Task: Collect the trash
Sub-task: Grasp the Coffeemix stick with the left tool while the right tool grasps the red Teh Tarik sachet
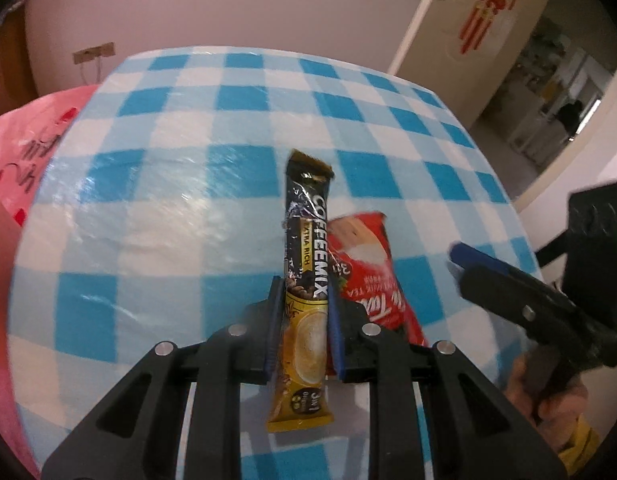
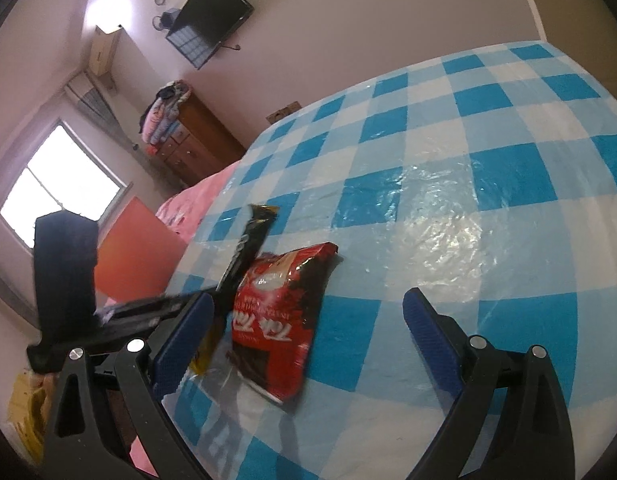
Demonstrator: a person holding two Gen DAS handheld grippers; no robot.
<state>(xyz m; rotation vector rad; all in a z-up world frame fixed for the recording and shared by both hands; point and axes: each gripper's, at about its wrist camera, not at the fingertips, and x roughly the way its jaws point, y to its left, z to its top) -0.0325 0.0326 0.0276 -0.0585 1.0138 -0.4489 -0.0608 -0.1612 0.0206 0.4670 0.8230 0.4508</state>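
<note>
My left gripper (image 1: 304,300) is shut on a black and gold Coffeemix stick sachet (image 1: 306,264), held lifted above the table. It shows as a dark strip in the right wrist view (image 2: 240,256). A red milk tea packet (image 1: 368,276) lies on the blue and white checked tablecloth (image 1: 168,208) just right of the sachet. My right gripper (image 2: 308,320) is open, its jaws wide apart, with the red packet (image 2: 280,320) lying between and ahead of its fingers. The right gripper also shows at the right edge of the left wrist view (image 1: 464,264).
A pink bag (image 1: 24,160) sits off the table's left edge. An orange-red chair back (image 2: 136,252) stands beside the table. A wooden dresser (image 2: 196,140) and a wall TV (image 2: 212,12) lie beyond. An open doorway (image 1: 548,92) is at the far right.
</note>
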